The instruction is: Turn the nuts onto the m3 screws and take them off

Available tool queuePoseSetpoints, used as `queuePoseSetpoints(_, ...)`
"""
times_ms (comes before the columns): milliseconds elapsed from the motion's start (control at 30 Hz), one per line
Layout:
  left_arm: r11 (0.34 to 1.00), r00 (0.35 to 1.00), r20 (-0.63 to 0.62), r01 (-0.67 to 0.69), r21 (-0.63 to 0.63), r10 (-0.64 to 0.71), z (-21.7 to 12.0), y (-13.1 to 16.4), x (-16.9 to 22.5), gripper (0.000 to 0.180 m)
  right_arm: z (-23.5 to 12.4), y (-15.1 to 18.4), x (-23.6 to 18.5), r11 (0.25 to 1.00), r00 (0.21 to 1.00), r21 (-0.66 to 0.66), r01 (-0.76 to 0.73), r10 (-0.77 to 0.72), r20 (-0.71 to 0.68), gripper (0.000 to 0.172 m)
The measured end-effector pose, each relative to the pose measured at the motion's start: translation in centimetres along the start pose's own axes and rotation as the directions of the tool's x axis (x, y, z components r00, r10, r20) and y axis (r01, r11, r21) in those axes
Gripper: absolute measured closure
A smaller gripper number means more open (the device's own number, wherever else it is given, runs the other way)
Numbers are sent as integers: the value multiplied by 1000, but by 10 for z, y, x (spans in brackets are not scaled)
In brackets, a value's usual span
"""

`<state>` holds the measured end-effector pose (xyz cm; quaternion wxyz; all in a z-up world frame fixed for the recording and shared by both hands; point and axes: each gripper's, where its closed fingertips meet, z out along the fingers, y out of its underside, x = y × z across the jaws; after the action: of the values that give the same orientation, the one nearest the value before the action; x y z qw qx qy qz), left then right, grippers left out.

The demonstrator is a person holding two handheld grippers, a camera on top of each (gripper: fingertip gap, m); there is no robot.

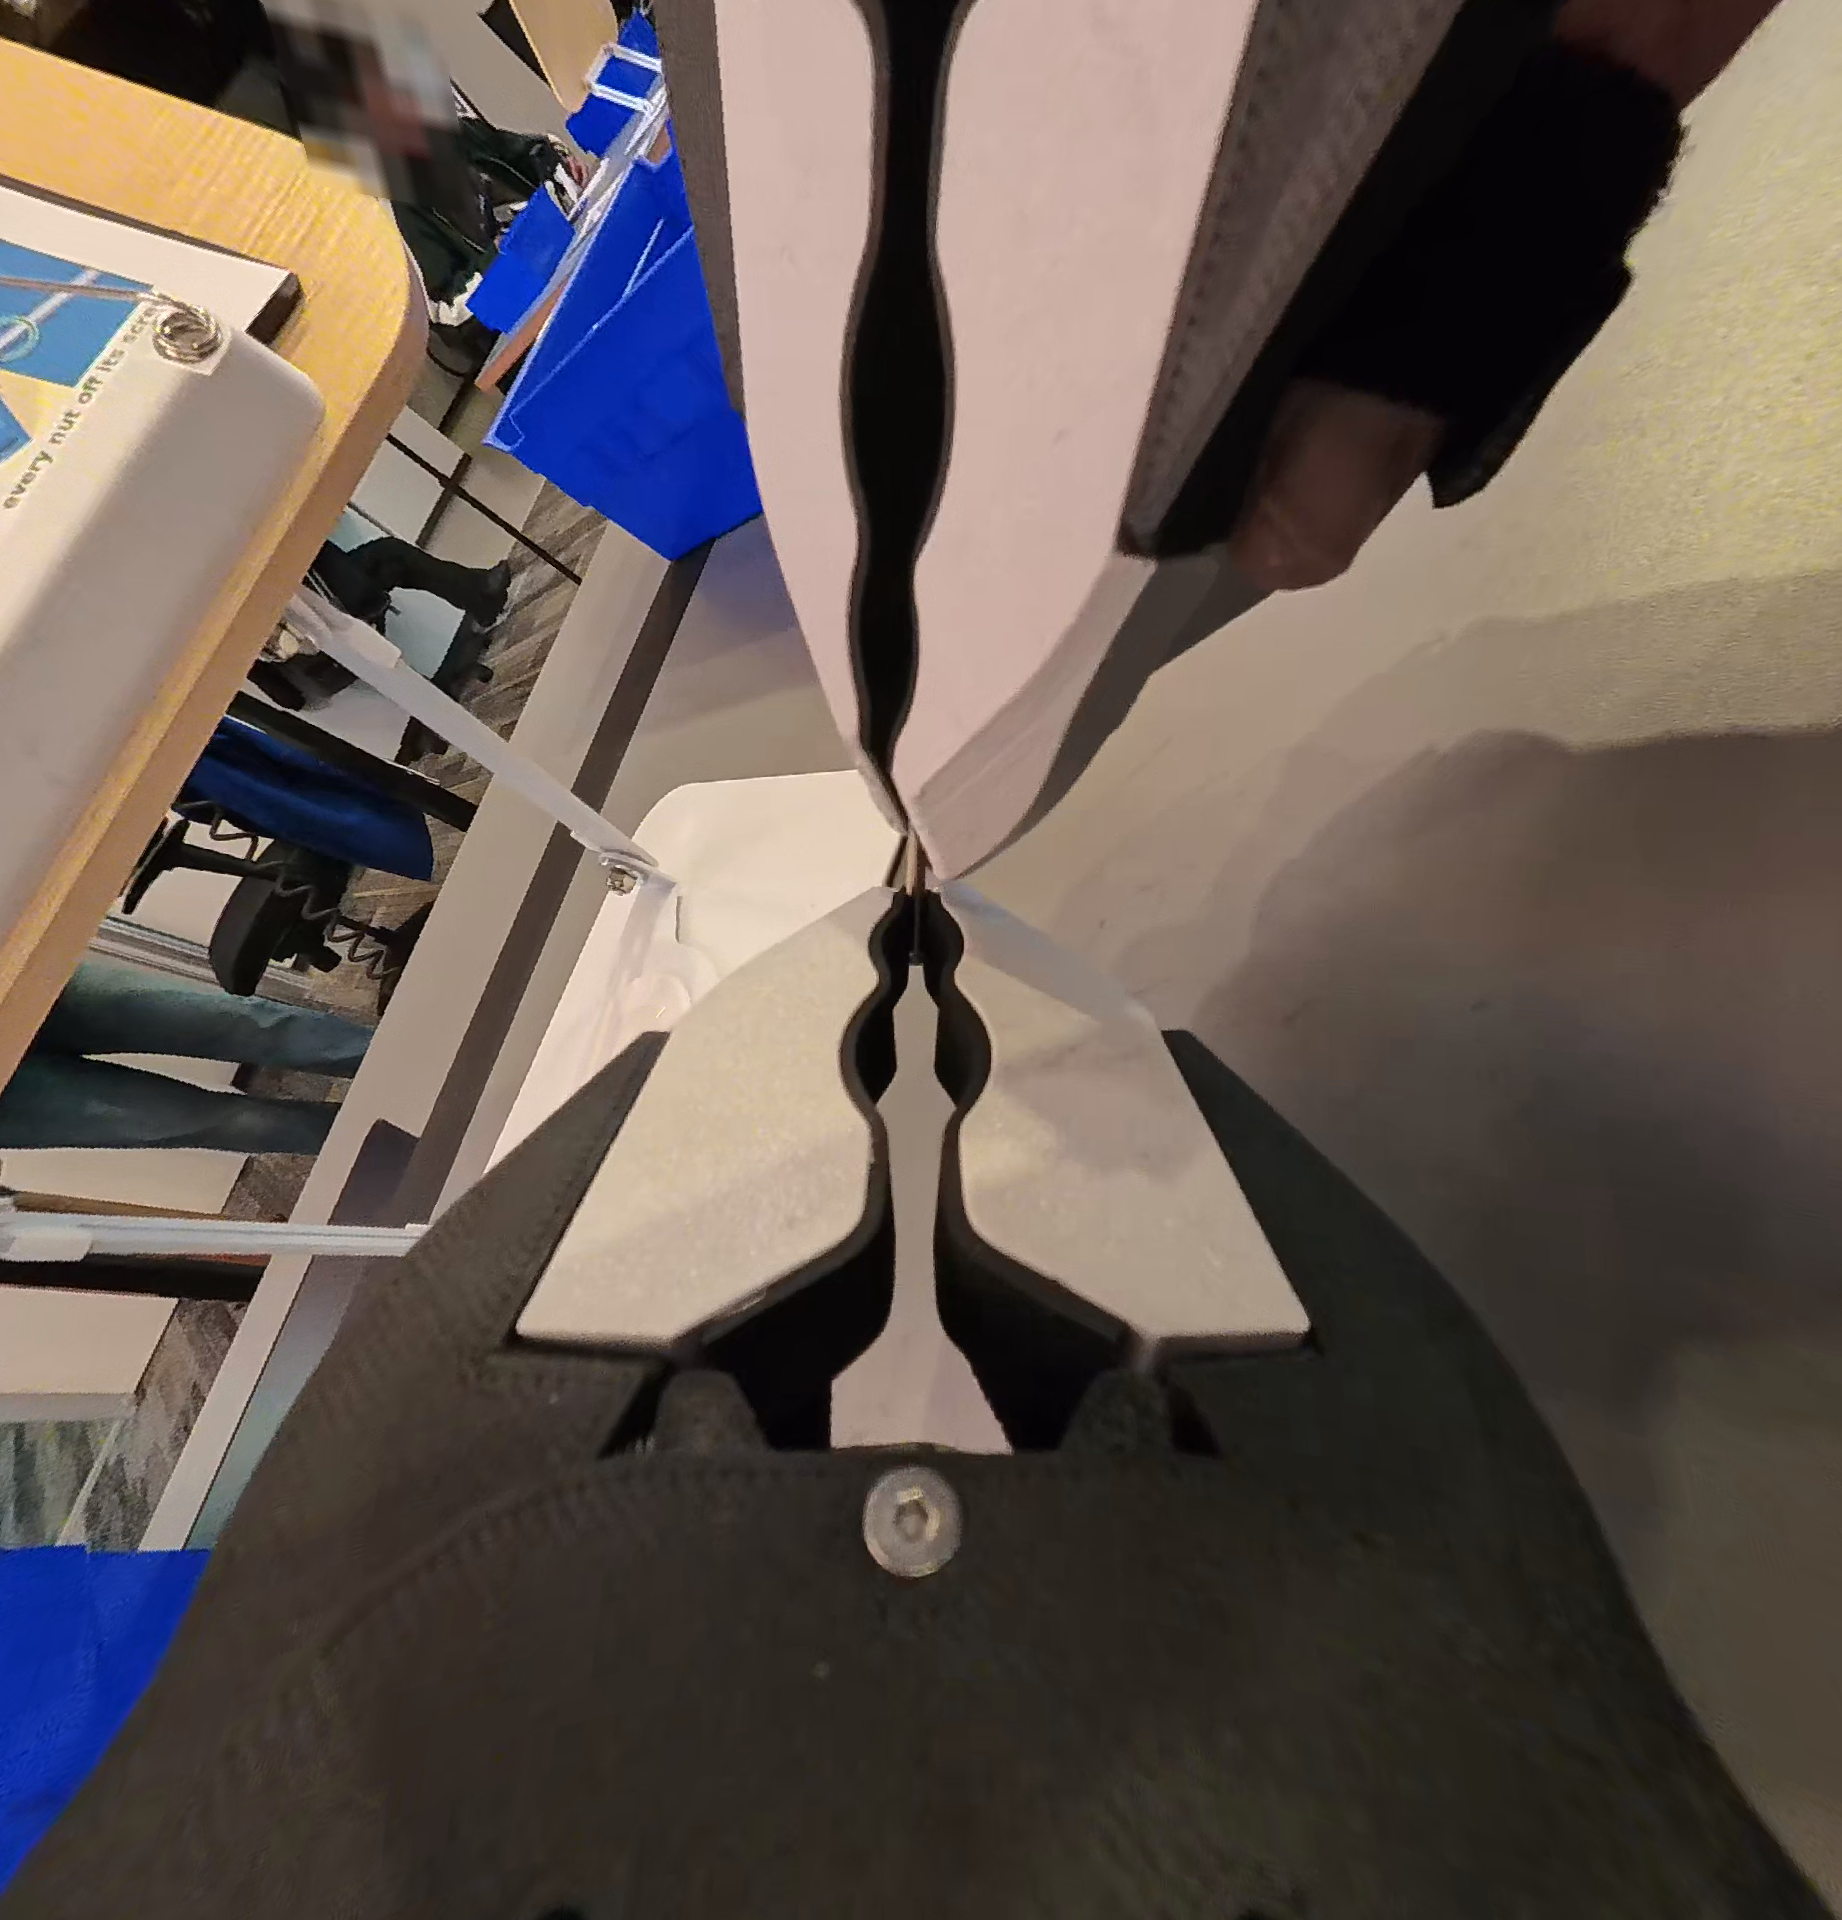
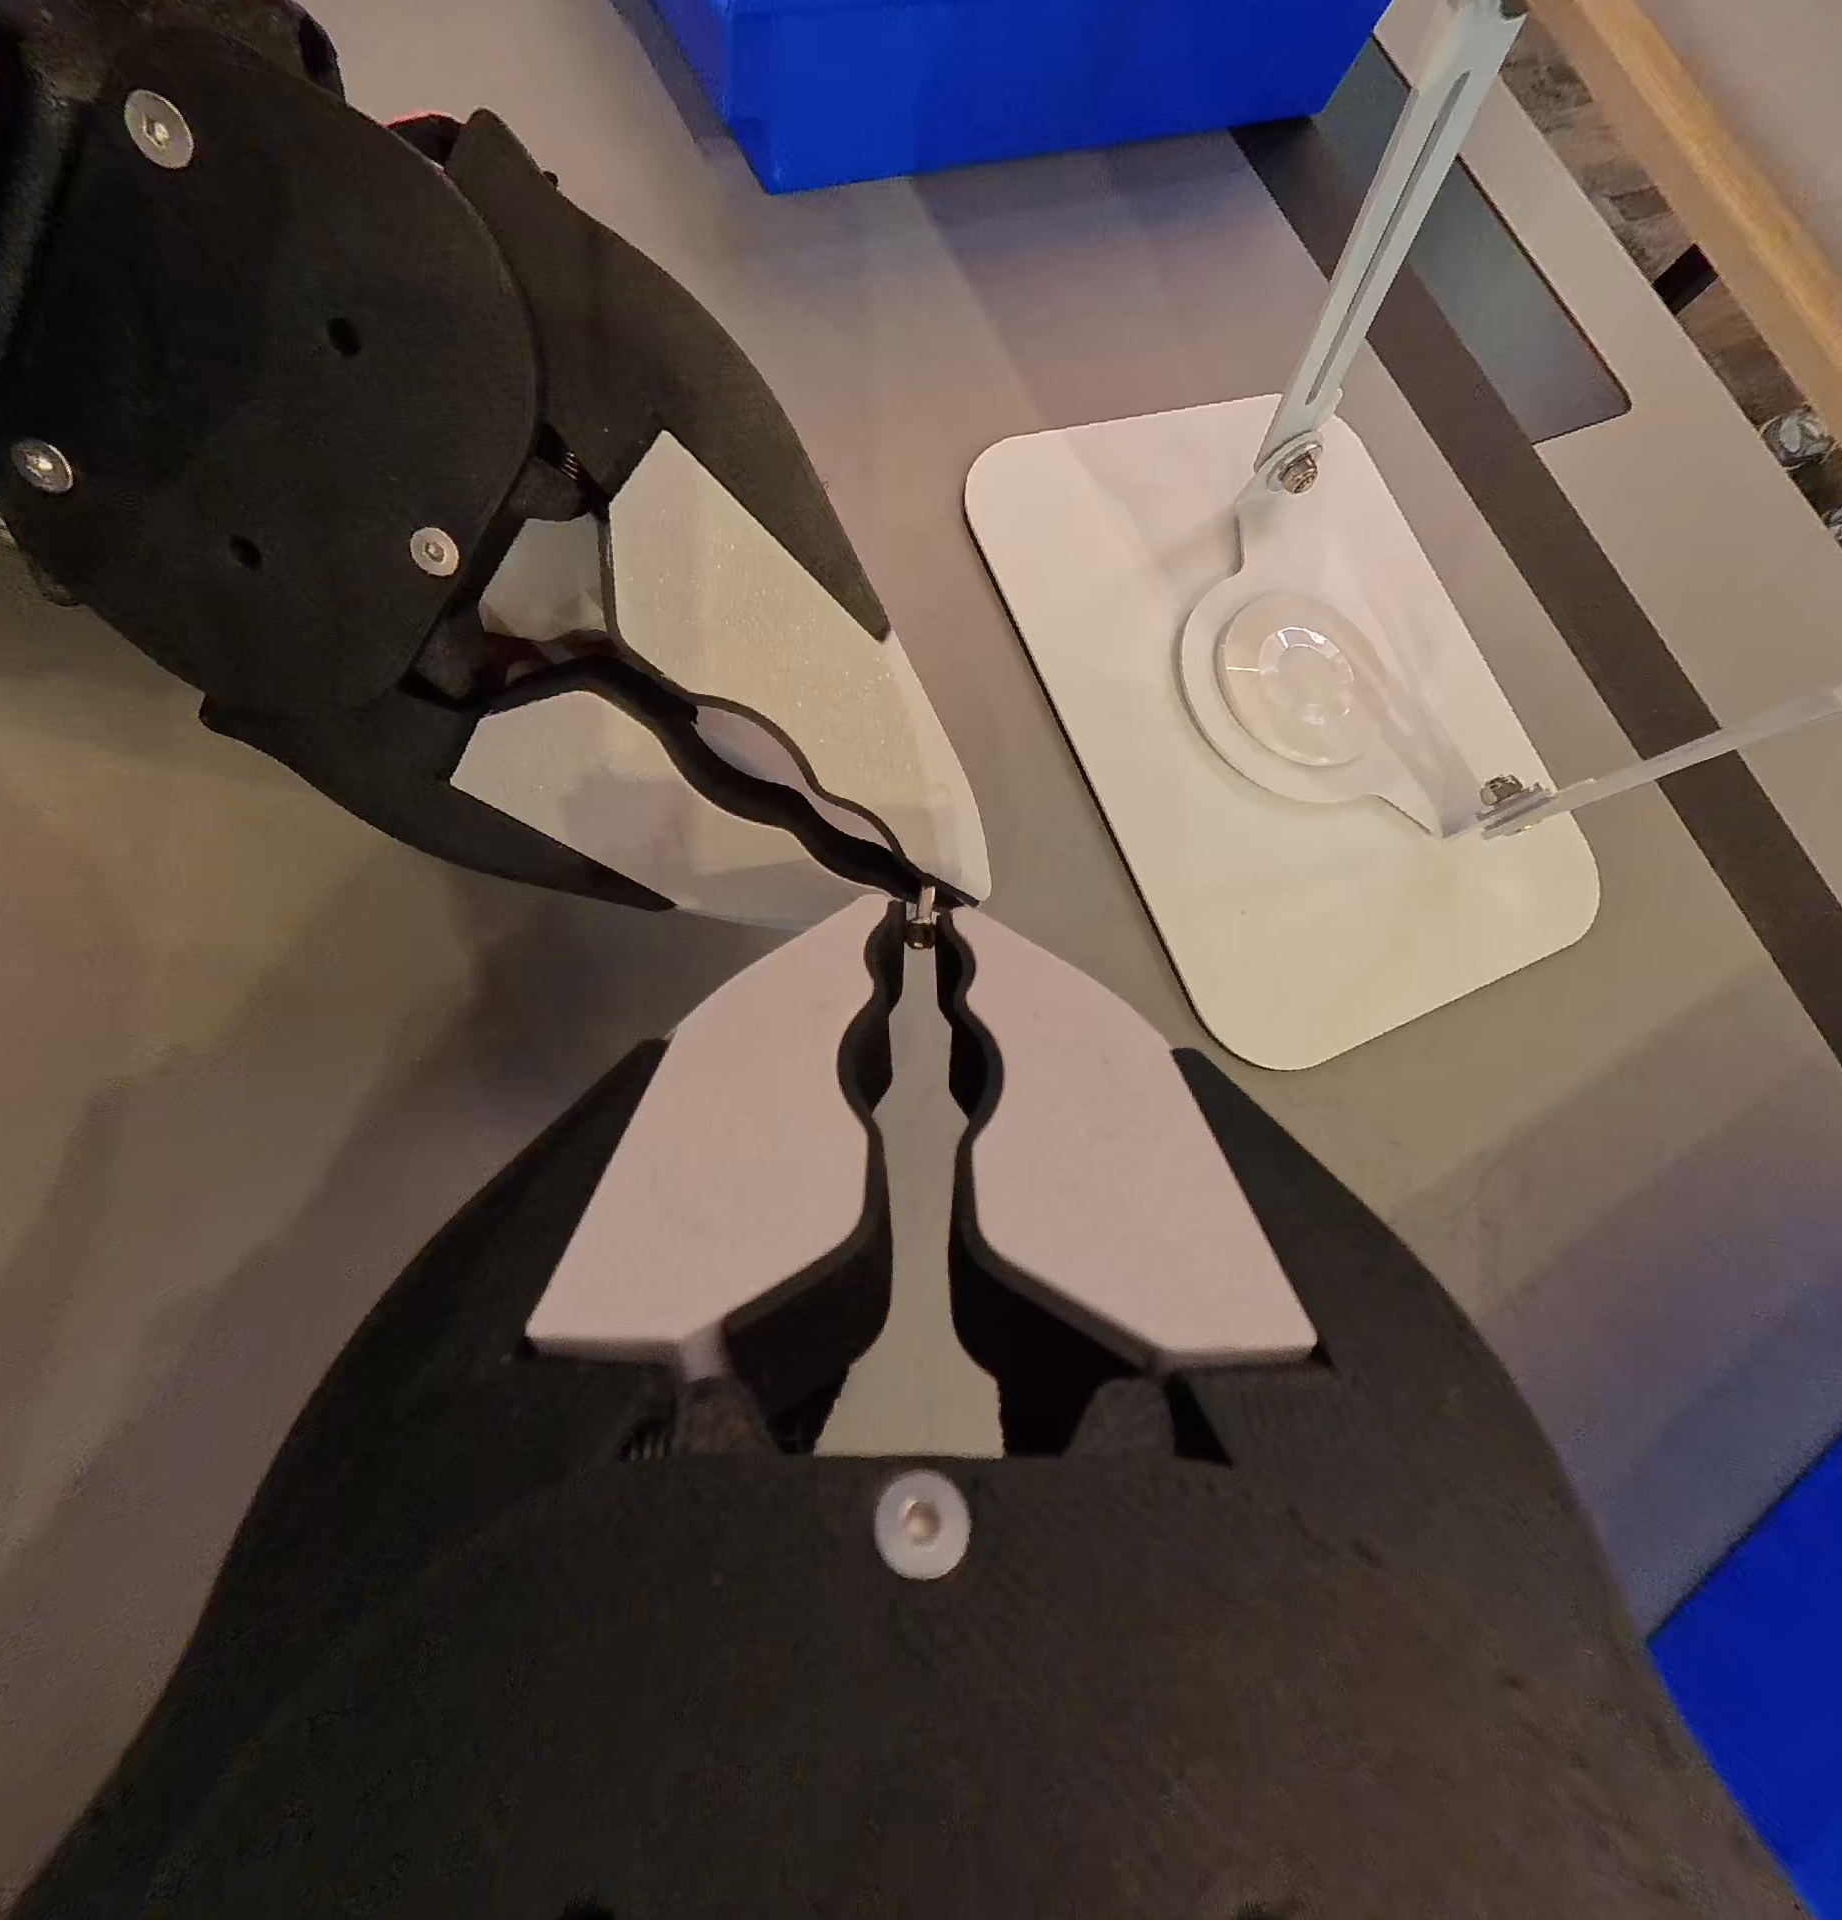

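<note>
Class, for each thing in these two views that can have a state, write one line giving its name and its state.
Left gripper: shut on the screw's shank.
Right gripper: shut on the screw's head end.
Small metal screw: off the table, bridging both fingertips.
White base plate: flat on the table, untouched.
Clear lens: seated in its white holder.

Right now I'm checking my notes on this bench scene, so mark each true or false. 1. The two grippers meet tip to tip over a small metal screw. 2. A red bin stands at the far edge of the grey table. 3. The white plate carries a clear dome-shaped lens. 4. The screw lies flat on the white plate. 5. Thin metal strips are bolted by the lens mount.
1. True: the left gripper and right gripper both pinch the small metal screw.
2. False: the bin is blue.
3. True: the lens sits on the white plate.
4. False: it is held off the plate, over the grey table.
5. True: see the metal strips.
</note>
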<state>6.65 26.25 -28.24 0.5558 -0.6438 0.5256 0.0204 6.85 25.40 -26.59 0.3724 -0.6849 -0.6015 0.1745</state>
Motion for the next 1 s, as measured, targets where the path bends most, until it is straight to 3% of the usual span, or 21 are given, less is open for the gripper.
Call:
queuePoseSetpoints(667, 999, 999, 0, 34, 9, -34, 0, 0, -5, 179, 1, 5, -3, 1000, 1000, -25, 13, -12, 5, 166)
queuePoseSetpoints(1000, 999, 999, 0, 45, 7, -45, 2, 1, -6, 179, -1, -3, -1, 999, 999, 7, 43, -43, -15, 155)
